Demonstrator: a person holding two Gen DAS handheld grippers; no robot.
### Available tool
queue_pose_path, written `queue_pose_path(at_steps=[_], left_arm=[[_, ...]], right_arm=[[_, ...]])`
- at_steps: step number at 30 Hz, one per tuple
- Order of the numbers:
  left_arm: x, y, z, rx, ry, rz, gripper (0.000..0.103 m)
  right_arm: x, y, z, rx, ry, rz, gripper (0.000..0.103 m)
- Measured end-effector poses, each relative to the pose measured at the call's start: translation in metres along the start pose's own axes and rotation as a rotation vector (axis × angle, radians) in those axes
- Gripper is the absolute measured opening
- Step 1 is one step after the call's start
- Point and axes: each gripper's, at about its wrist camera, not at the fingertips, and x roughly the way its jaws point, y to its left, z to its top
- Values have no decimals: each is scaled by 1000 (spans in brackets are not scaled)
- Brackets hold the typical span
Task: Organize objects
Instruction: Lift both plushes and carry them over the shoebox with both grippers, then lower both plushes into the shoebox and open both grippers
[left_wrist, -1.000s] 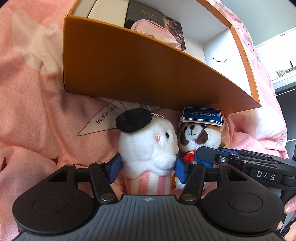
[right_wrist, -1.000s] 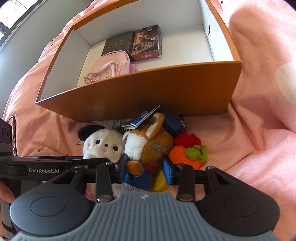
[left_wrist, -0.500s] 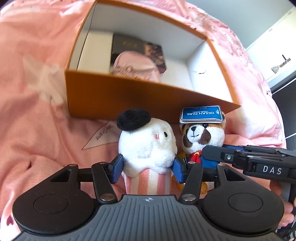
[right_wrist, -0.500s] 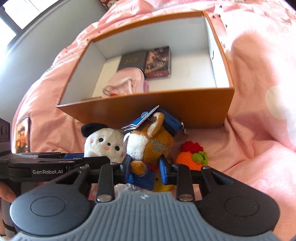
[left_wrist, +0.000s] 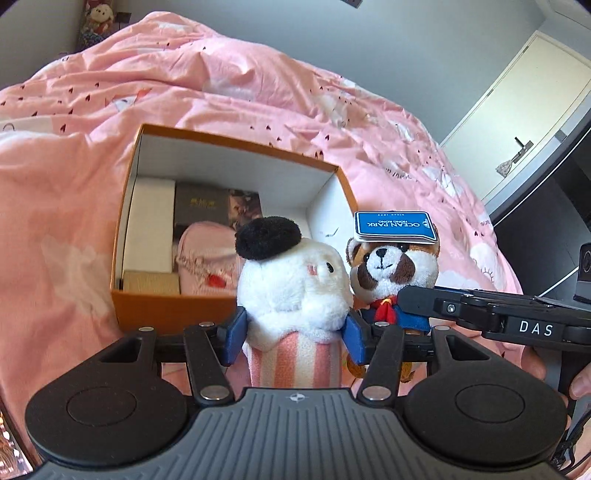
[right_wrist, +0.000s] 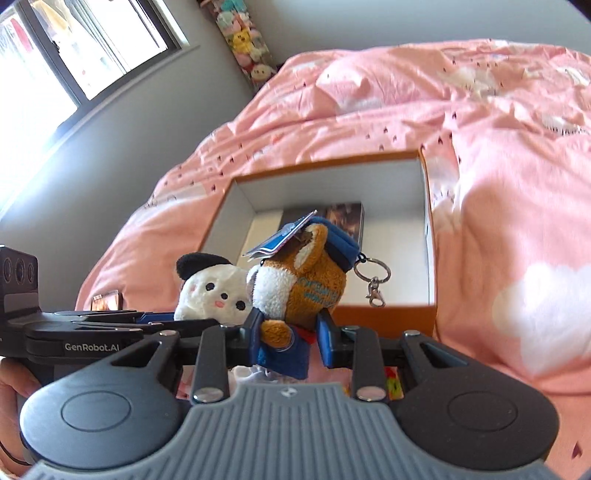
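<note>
Clearly, from the left wrist view, the left gripper (left_wrist: 293, 330) has its blue fingers (left_wrist: 233, 335) pinching a white plush with a black ear (left_wrist: 291, 280) by its pink-striped body, lifted clear of the pink duvet (left_wrist: 258, 85). Behind the plush sits the orange box (left_wrist: 170, 306), open-topped, already holding a pink pouch (left_wrist: 205, 254), a dark booklet (left_wrist: 201, 203) and a white carton (left_wrist: 149, 221). Just right of the white plush, touching it, is a red panda plush (left_wrist: 393, 267) with a blue Ocean Park tag (left_wrist: 393, 227) on its head, held by the right gripper (left_wrist: 480, 317) crossing in from the side.

From the right wrist view, the right gripper (right_wrist: 286, 336) has its fingers (right_wrist: 325, 341) pinching the red panda plush (right_wrist: 306, 284) low on its blue-clothed body; its keyring clasp (right_wrist: 373, 286) dangles free on the box side. The white plush (right_wrist: 212, 291) is pressed against it on the side away from the orange box (right_wrist: 384, 317), whose free floor lies on the far side from the pouch.

Likely risks: the two toys are crowded together, so lowering both at once could snag the clasp on the box rim or knock one plush out of its soft, low grip. The soft bodies may also slip if squeezed only at the base.
</note>
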Motion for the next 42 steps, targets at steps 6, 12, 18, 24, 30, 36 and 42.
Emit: queue_pose_path(at_steps=[6, 12, 18, 24, 30, 36, 42], left_arm=[[0, -2, 41, 17, -90, -16, 62], [26, 9, 82, -10, -88, -55, 62], [90, 22, 83, -57, 53, -40, 62], [134, 30, 68, -99, 165, -46, 61], [155, 23, 57, -60, 233, -10, 61], [164, 25, 52, -32, 251, 4, 62], [171, 28, 48, -22, 258, -10, 62]], right_arm=[[-5, 4, 35, -49, -79, -7, 32], [13, -8, 71, -57, -99, -49, 32], [66, -36, 85, -53, 45, -114, 32], [105, -65, 77, -43, 207, -160, 32], [124, -70, 75, -87, 319, -181, 32], [151, -73, 78, -120, 436, -198, 32], [168, -66, 79, -210, 488, -242, 32]])
